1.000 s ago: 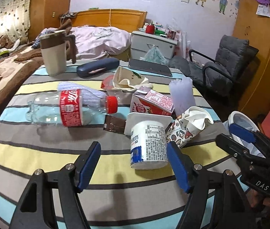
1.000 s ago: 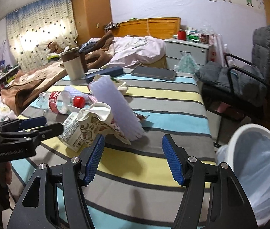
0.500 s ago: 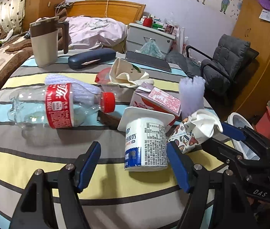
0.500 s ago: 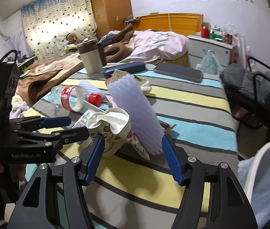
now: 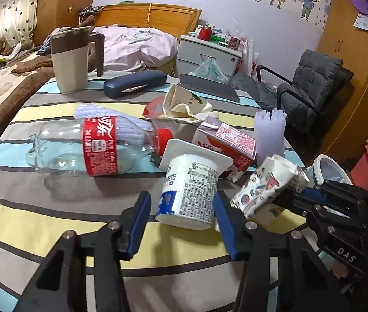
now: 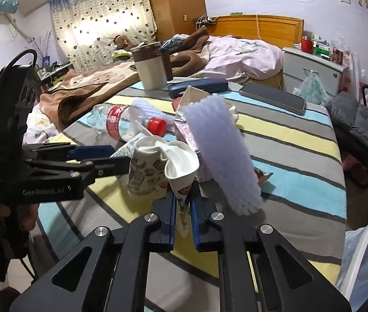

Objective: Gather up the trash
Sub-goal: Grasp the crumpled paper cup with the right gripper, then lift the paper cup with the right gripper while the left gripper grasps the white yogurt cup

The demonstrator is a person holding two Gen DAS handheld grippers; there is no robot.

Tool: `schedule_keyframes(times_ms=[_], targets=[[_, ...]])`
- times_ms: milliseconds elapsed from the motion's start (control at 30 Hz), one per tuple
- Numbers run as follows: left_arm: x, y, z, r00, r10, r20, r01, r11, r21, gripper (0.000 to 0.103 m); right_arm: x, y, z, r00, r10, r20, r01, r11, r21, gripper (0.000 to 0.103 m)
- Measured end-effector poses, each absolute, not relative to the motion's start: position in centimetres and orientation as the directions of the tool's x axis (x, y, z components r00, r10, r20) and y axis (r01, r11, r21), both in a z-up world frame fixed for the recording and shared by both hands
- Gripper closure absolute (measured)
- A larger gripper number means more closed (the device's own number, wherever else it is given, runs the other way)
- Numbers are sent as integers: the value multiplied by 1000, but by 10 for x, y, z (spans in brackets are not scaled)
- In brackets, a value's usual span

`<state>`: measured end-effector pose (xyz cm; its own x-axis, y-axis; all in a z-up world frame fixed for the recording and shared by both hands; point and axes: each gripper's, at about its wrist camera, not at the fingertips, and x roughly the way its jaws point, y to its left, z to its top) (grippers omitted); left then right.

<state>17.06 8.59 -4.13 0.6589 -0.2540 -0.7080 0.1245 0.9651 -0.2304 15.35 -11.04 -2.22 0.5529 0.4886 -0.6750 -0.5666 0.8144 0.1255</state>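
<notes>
A white yogurt cup (image 5: 189, 189) lies upside down on the striped table (image 5: 40, 208). My left gripper (image 5: 181, 202) straddles it with its jaws closing; the right pad touches the cup, the left pad stands a little off it. My right gripper (image 6: 183, 195) is shut on the base of a crumpled printed paper cup (image 6: 157, 166), flattening it. The left wrist view shows that paper cup (image 5: 267, 182) tilted beside the yogurt cup. Behind lie a clear bottle (image 5: 92, 145) with a red label, a red milk carton (image 5: 230, 140) and a lilac foam sleeve (image 6: 223, 156).
A white bin (image 6: 366, 254) with a liner stands low beside the table's right edge. At the table's back are a lidded mug (image 5: 72, 62), a dark glasses case (image 5: 134, 83), a phone (image 6: 272, 98) and crumpled white packaging (image 5: 186, 106). A grey chair (image 5: 308, 88) stands beyond.
My right gripper's jaws have closed from wide apart onto the paper cup, squashing its base. My left gripper's jaws have narrowed around the yogurt cup.
</notes>
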Motion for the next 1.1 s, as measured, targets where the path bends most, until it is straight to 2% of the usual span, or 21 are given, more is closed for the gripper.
schedule_keyframes(times_ms=[67, 233, 400, 500, 567, 667, 733, 767, 1000, 1100], targets=[[170, 88, -41, 662, -255, -705, 123, 965, -233, 56, 149, -110, -22, 552, 482, -680, -563, 817, 122, 91], [165, 89, -41, 665, -252, -703, 125, 966, -228, 56, 133, -120, -16, 607, 436, -665, -501, 859, 105, 91], [163, 89, -41, 662, -258, -703, 136, 965, -226, 55, 122, -122, -20, 642, 302, -704, -422, 907, 4, 91], [164, 88, -43, 652, -266, -710, 145, 963, -227, 41, 122, -125, -20, 638, 314, -703, -426, 905, 17, 91], [164, 86, -42, 653, -264, -710, 149, 964, -222, 39, 125, -126, -22, 606, 351, -714, -449, 892, 58, 91], [166, 86, -40, 659, -270, -702, 156, 962, -223, 31, 128, -132, -23, 606, 375, -702, -444, 891, 93, 77], [168, 86, -41, 658, -260, -707, 155, 965, -210, 31, 130, -134, -23, 606, 394, -691, -455, 884, 105, 52], [170, 86, -41, 657, -255, -710, 154, 967, -205, 31, 132, -133, -22, 600, 413, -685, -476, 873, 108, 49], [182, 85, -46, 629, -276, -727, 177, 961, -211, 31, 141, -119, -28, 537, 476, -697, -623, 780, 52, 48], [187, 84, -47, 619, -293, -728, 191, 956, -222, 31, 156, -118, -32, 469, 532, -705, -654, 746, 127, 48]])
